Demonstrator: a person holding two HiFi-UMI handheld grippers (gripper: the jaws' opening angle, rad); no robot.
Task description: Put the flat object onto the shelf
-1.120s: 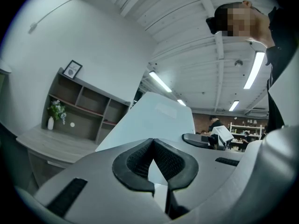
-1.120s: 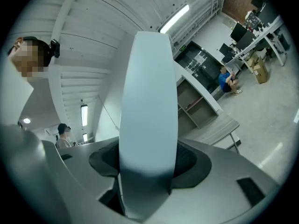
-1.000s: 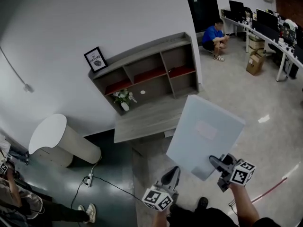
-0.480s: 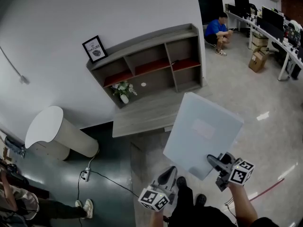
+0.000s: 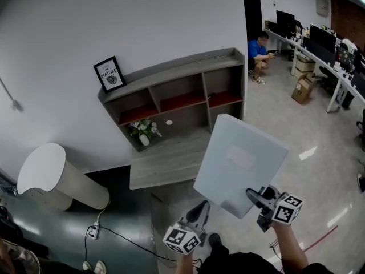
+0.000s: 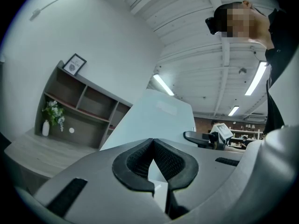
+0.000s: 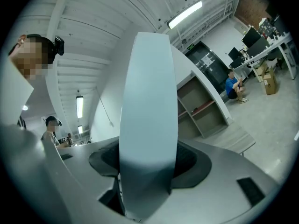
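A large flat pale-blue board [image 5: 242,161] is held up in front of me, tilted, by its near lower corner. My right gripper [image 5: 254,196] is shut on that corner; in the right gripper view the board's edge [image 7: 149,115] rises straight out from between the dark pads. My left gripper [image 5: 197,213] hangs lower left of the board, apart from it, with its jaws together and nothing in them. The grey shelf unit [image 5: 177,96] with red-lined compartments stands against the white wall beyond the board. It also shows in the left gripper view as the shelf [image 6: 79,106] behind the board [image 6: 154,120].
A framed picture [image 5: 109,74] stands on the shelf top and a vase of flowers [image 5: 142,131] in a lower bay. A low wooden platform [image 5: 165,161] lies before the shelf. A white round-topped stand [image 5: 48,173] is at left. A crouching person [image 5: 258,50], desks [image 5: 319,44] and a box [image 5: 302,87] are at right.
The view has shifted so the shelf sits a little nearer and more central. The board and both grippers have drifted slightly left; the right grip is unchanged.
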